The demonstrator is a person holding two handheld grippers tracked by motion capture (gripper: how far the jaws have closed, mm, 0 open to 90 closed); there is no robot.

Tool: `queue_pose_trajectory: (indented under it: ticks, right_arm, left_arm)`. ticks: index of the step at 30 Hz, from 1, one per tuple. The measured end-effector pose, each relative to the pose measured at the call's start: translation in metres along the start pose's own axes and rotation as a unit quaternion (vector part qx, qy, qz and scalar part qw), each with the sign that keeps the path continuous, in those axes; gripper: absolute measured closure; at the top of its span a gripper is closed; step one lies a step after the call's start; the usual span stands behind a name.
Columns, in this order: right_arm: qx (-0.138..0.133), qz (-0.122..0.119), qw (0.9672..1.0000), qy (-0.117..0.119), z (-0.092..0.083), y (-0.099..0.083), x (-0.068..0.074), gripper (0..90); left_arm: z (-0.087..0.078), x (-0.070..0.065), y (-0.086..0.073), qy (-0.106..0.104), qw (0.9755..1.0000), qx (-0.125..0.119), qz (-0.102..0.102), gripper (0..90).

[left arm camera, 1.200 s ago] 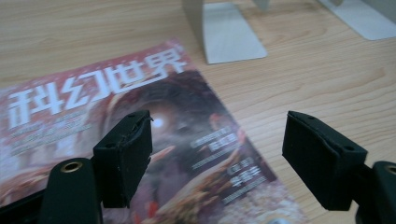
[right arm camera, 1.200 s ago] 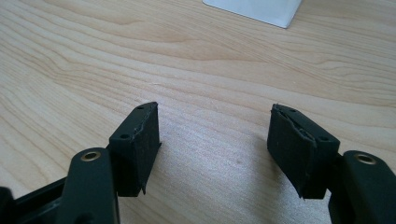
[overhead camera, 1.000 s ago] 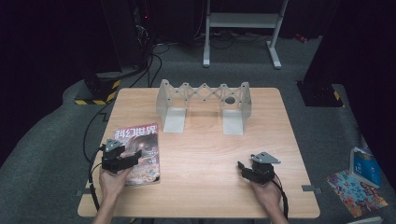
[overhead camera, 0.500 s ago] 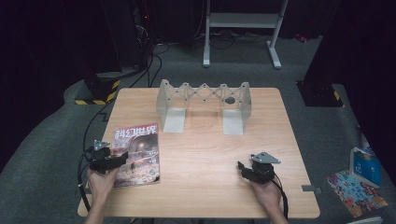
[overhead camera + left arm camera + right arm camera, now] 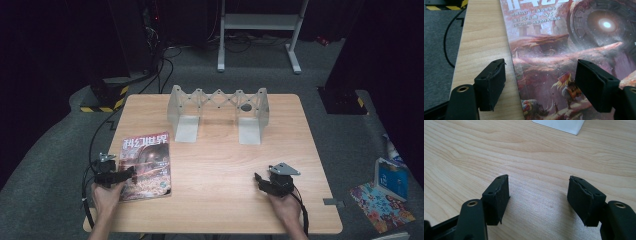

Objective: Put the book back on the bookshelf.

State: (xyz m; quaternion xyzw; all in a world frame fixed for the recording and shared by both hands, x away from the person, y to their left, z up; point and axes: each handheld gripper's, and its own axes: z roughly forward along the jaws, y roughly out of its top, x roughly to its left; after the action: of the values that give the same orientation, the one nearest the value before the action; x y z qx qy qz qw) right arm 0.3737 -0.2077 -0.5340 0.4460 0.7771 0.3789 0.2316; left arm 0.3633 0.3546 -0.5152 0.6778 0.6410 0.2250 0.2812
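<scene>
the wooden table (image 5: 220,165) takes up the middle of the high view, its surface mostly bare, so both hands have room to work from the lower edge of the frame. at the upper middle of the table stands a pale expandable file rack (image 5: 218,111), its accordion links stretched between two end plates. it stands upright and open toward the person, which reads as a waiting slot for something flat.

the magazine (image 5: 147,166) lies face up at the lower left of the table, its cover art and title upward, its left long edge near the table's left border. lying flat like this, it offers only that thin edge to a grip, which seems to explain the approach from the side.

the left tool (image 5: 116,176) sits at the lower left of the high view, low and pointing across the magazine's left edge. in the left gripper view its jaws stand wide and have just been closing a little: one pad (image 5: 491,82) is over bare wood, the other (image 5: 595,83) over the cover, with the edge between them and nothing pressed yet.

the right tool (image 5: 267,183) rests at the lower right of the high view, well apart from the magazine. in the right gripper view its jaws gape wide over bare wood, holding nothing, apparently parked until needed.
</scene>
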Motion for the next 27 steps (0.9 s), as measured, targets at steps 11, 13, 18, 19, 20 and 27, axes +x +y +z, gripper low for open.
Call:
queue_pose_trajectory:
  ticks: [11, 13, 18, 19, 20, 27]
  right_arm:
    - [0.000, -0.001, 1.0000, 0.000, 0.000, 0.000, 0.000, 34.0]
    - [-0.001, -0.001, 1.0000, 0.000, 0.000, 0.000, 0.000, 34.0]
    - [-0.001, -0.001, 1.0000, 0.000, 0.000, 0.000, 0.000, 34.0]
    - [-0.001, -0.001, 1.0000, 0.000, 0.000, 0.000, 0.000, 34.0]
    - [-0.001, -0.001, 1.0000, 0.000, 0.000, 0.000, 0.000, 34.0]
    - [0.000, -0.001, 1.0000, 0.001, 0.000, 0.000, 0.000, 34.1]
  left_arm:
    - [-0.002, -0.004, -0.008, -0.014, 0.9998, -0.016, -0.001, 31.1]
    - [-0.002, -0.003, -0.010, -0.016, 0.9997, -0.021, -0.002, 31.1]
    - [-0.003, -0.006, -0.011, -0.021, 0.9996, -0.017, 0.001, 31.1]
    - [-0.003, -0.008, -0.011, -0.022, 0.9996, -0.018, 0.002, 31.1]
    - [-0.003, -0.008, -0.011, -0.022, 0.9996, -0.018, 0.002, 31.1]
    - [-0.006, -0.019, -0.015, -0.030, 0.9993, -0.020, 0.010, 31.2]
